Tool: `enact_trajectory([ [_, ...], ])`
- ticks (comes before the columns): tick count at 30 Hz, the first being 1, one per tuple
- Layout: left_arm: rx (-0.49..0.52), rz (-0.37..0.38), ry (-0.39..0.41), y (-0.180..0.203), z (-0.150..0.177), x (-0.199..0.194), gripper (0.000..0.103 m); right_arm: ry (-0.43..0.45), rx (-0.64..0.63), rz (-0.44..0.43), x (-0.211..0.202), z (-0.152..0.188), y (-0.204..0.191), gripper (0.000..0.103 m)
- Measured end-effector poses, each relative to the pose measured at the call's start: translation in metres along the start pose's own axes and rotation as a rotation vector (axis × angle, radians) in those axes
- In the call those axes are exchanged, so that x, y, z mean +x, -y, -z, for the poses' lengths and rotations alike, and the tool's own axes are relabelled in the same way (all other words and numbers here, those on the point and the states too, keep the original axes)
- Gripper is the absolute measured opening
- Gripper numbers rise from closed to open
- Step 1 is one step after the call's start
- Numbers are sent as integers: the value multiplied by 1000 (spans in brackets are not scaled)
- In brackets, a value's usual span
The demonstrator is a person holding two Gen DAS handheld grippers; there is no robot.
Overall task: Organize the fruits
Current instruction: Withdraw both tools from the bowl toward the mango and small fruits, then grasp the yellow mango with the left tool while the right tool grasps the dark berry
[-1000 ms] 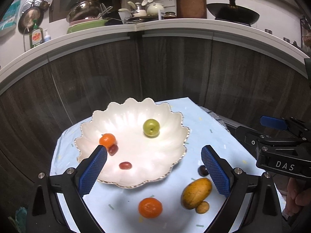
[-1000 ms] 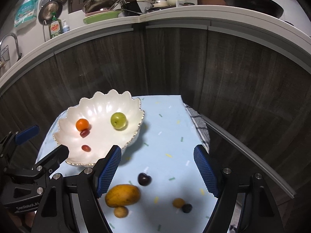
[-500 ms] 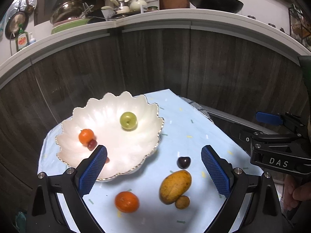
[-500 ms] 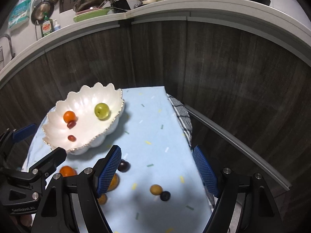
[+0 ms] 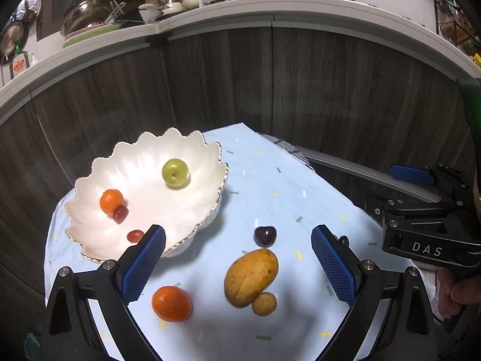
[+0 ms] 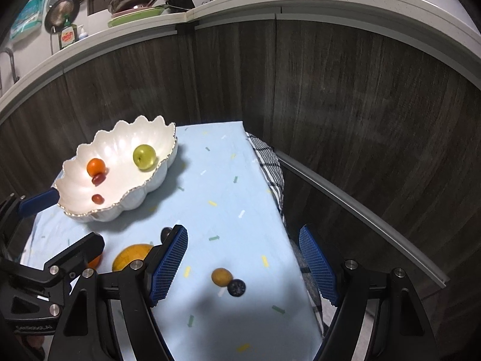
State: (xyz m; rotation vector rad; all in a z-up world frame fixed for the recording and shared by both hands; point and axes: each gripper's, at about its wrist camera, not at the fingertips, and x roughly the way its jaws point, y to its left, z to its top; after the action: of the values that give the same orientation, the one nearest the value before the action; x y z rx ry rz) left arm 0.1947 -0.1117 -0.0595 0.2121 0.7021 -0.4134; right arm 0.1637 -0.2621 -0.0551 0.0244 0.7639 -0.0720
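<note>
As both wrist views swing rightward over the last second, the white scalloped ceramic bowl with gilt rim (image 5: 90,180) drifts from between the left gripper's (image 5: 239,266) blue pads to beyond its left jaw, and loose fruit takes the gap instead; judged from this, attention passes from fruit already housed to fruit not yet collected. Left gripper: jaws wide apart, empty. Between them, on the cloth: one yellow-brown oval mango (image 5: 251,276), one small tan round fruit (image 5: 264,303) touching its near end, one dark cherry (image 5: 265,236) just beyond it; one orange tangerine (image 5: 172,303) near the left jaw. Right gripper (image 6: 243,266): jaws wide apart, empty. Between them: one small tan-yellow round fruit (image 6: 221,276) touching one dark blueberry (image 6: 236,287). Beyond the left jaws of both, inside the bowl: one green apple (image 5: 175,172), one small orange (image 5: 111,200), two red grapes (image 5: 120,213), one touching the orange. Tally, as judged: four pieces housed, six outstanding; next pick appears to be mango or the tan-and-blueberry pair, though which cannot be told. Surface: small table under pale blue cloth with confetti flecks (image 6: 225,186), checked cloth (image 6: 270,165) at its far right edge. Room: dark wood-grain panel (image 6: 330,90) behind; white counter (image 5: 300,9) above, carrying pans, teapot, dishes, detergent bottle.
</note>
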Motion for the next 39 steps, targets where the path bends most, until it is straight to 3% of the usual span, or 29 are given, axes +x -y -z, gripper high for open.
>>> enact_trajectory([
  [25, 40, 38, -77, 13, 33, 38, 99, -98, 12, -4, 36, 45, 6, 76],
  [39, 45, 36, -105, 13, 45, 56, 94, -150, 22, -16, 55, 60, 8, 59],
])
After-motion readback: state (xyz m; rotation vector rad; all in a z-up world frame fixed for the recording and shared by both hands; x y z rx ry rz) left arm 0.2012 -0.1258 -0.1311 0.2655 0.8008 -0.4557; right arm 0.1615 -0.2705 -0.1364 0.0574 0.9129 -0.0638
